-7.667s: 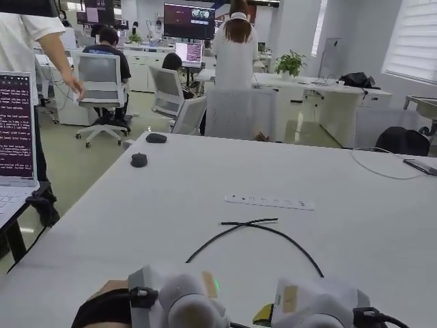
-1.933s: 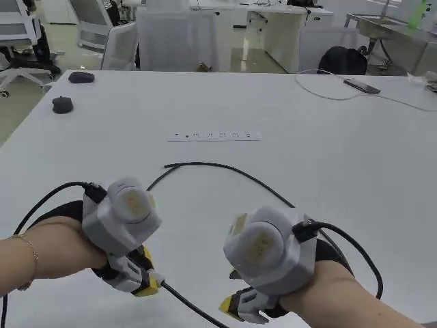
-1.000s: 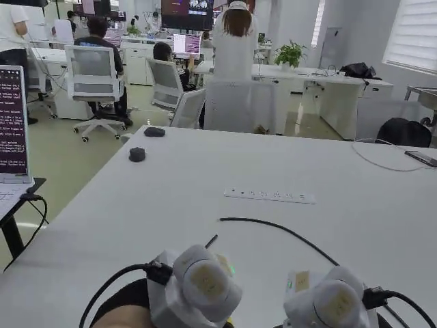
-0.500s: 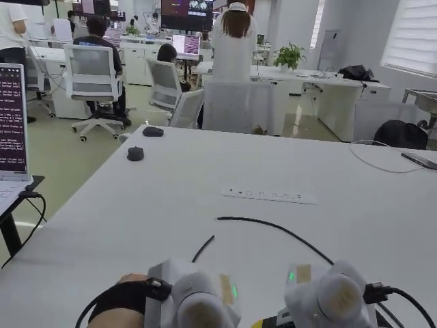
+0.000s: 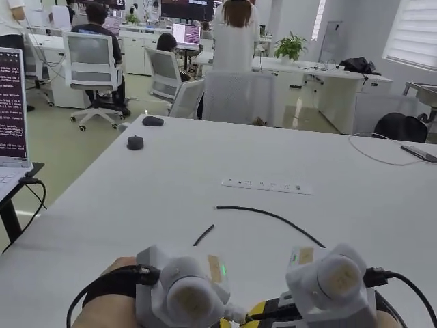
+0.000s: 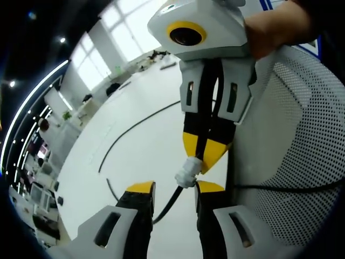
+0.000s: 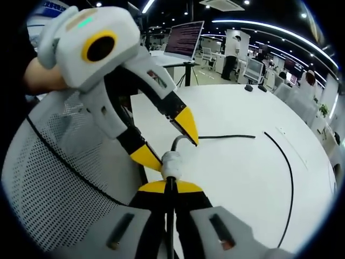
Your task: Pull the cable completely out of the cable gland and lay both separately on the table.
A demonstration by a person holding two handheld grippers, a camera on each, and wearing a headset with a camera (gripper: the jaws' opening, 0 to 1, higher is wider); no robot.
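Two tools meet just above the white worktop (image 5: 171, 184). The right tool (image 7: 168, 187) is pinched tight on the black cable (image 7: 232, 137) right behind the white gland (image 7: 171, 163), which sits on the cable, up in the air. The left tool (image 6: 176, 189) has its jaws wide apart on either side of the cable next to the gland, and the rest of the cable lies in a curve on the worktop.

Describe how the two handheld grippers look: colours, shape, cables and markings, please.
The left gripper and right gripper match: pale grey rounded housings, black jaws with yellow tips, a small green light, and a black lead leaving each.
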